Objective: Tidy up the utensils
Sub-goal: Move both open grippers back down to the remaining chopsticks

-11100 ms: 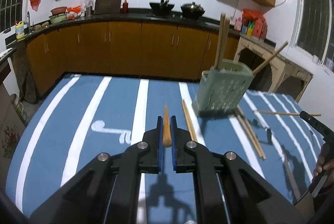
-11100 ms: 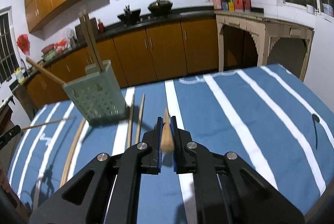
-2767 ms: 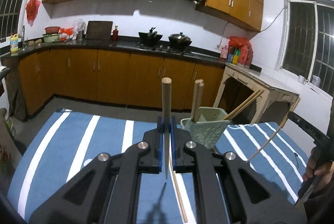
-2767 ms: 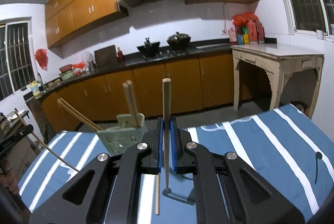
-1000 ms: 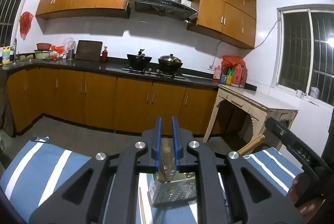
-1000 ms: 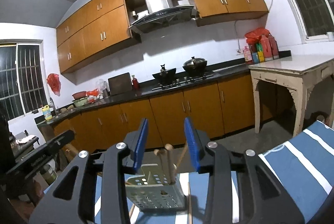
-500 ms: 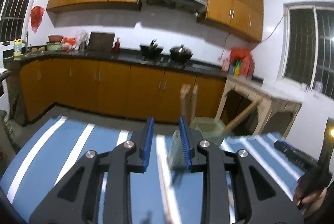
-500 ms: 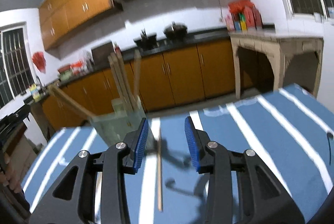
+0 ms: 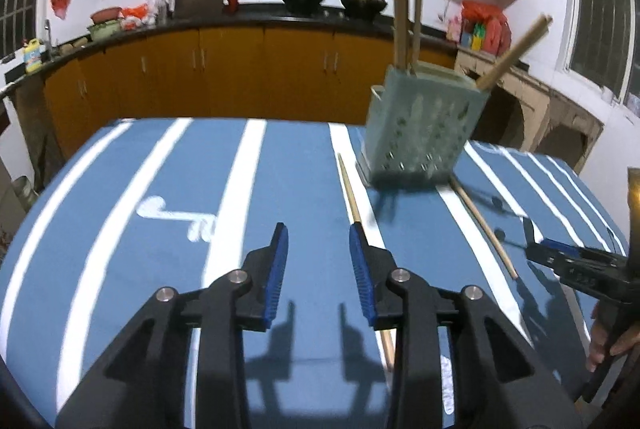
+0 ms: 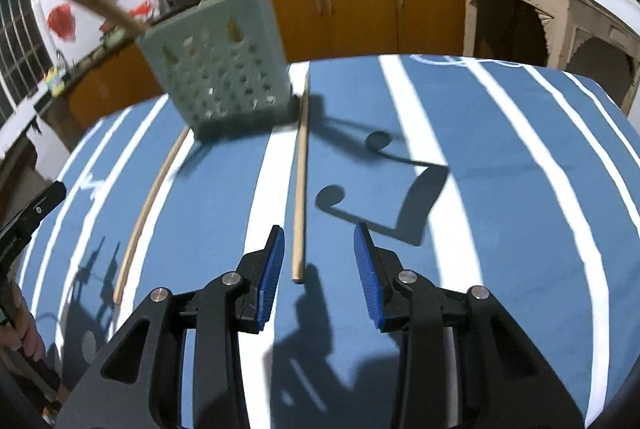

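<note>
A pale green perforated utensil holder (image 9: 420, 133) stands on the blue striped tablecloth (image 9: 120, 197), with several wooden chopsticks upright or leaning in it. It also shows in the right wrist view (image 10: 224, 69). My left gripper (image 9: 318, 253) is open and empty above the cloth; a loose chopstick (image 9: 352, 201) lies under its right finger. A second loose chopstick (image 9: 484, 227) lies right of the holder. My right gripper (image 10: 318, 253) is open and empty; a chopstick (image 10: 301, 173) lies just ahead, near its left finger. Another chopstick (image 10: 150, 205) lies further left.
Wooden kitchen cabinets (image 9: 240, 69) and a dark counter with pots run behind the table. A pale side table (image 10: 520, 13) stands at the right. The other gripper and hand show at the frame edges (image 9: 580, 265) (image 10: 24, 221).
Both grippers held a chopstick upright, released it into the holder, then opened wide. They have since tilted down toward the tablecloth, near the loose chopsticks.
</note>
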A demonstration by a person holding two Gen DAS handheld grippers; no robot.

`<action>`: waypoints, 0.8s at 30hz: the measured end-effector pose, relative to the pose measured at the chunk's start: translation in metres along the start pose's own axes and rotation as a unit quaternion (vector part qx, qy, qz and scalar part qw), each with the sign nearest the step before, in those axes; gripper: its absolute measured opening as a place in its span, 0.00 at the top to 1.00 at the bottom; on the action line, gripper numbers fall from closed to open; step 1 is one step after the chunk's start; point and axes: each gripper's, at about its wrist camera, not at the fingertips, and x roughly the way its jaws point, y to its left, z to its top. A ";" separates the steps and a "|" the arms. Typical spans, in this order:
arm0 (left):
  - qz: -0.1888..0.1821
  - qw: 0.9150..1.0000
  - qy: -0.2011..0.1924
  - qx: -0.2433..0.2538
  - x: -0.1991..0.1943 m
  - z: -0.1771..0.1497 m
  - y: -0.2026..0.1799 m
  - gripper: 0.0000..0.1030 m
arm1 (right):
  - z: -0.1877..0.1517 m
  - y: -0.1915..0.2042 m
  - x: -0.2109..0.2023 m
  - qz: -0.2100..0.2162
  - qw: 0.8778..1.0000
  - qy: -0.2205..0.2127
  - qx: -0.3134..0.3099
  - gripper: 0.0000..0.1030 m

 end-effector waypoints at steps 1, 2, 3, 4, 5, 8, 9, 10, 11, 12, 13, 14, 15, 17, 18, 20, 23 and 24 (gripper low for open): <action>-0.002 1.000 0.006 0.001 0.003 0.000 -0.003 0.66 | 0.000 0.002 0.003 0.000 1.000 0.004 -0.005 0.63; -0.005 1.000 0.013 0.001 0.005 -0.002 -0.006 0.64 | 0.001 0.005 0.007 -0.002 1.000 0.009 -0.012 0.63; -0.006 1.000 0.022 0.001 0.009 -0.004 -0.008 0.64 | 0.001 0.007 0.011 -0.005 1.000 0.014 -0.017 0.63; -0.007 1.000 0.028 0.001 0.012 -0.004 -0.010 0.64 | 0.001 0.008 0.014 -0.007 1.000 0.017 -0.021 0.63; -0.009 0.999 0.035 0.001 0.015 -0.006 -0.012 0.64 | 0.002 0.008 0.017 -0.010 1.000 0.020 -0.023 0.64; -0.010 0.999 0.050 0.006 0.024 -0.010 -0.019 0.63 | 0.000 0.010 0.024 -0.020 0.999 0.024 -0.027 0.64; -0.010 0.998 0.054 0.007 0.026 -0.011 -0.020 0.63 | -0.001 0.010 0.025 -0.021 0.999 0.026 -0.027 0.65; -0.010 0.998 0.057 0.008 0.028 -0.012 -0.021 0.63 | -0.002 0.011 0.024 -0.023 0.999 0.022 -0.030 0.67; -0.010 0.998 0.060 0.009 0.030 -0.014 -0.022 0.63 | -0.002 0.012 0.025 -0.026 0.999 0.022 -0.033 0.68; -0.010 0.998 0.063 0.010 0.032 -0.014 -0.023 0.62 | -0.002 0.013 0.025 -0.030 0.999 0.020 -0.037 0.68; -0.009 0.998 0.066 0.011 0.035 -0.015 -0.023 0.62 | -0.002 0.013 0.025 -0.032 0.999 0.019 -0.039 0.69; -0.008 0.998 0.069 0.011 0.036 -0.015 -0.023 0.62 | -0.002 0.014 0.026 -0.033 0.999 0.018 -0.039 0.69; -0.008 0.997 0.072 0.011 0.038 -0.016 -0.023 0.62 | -0.003 0.014 0.026 -0.034 0.998 0.017 -0.040 0.69; -0.008 0.997 0.075 0.011 0.040 -0.017 -0.023 0.62 | -0.003 0.015 0.026 -0.038 0.998 0.014 -0.044 0.69; -0.009 0.997 0.076 0.012 0.041 -0.017 -0.024 0.62 | -0.003 0.015 0.026 -0.039 0.998 0.013 -0.046 0.69; -0.012 0.997 0.078 0.013 0.041 -0.018 -0.026 0.62 | -0.003 0.015 0.027 -0.039 0.998 0.012 -0.047 0.69; -0.013 0.997 0.077 0.016 0.042 -0.018 -0.029 0.58 | -0.003 0.015 0.028 -0.038 0.998 0.010 -0.047 0.69; -0.012 0.997 0.080 0.019 0.043 -0.018 -0.031 0.58 | -0.003 0.015 0.028 -0.039 0.998 0.009 -0.047 0.69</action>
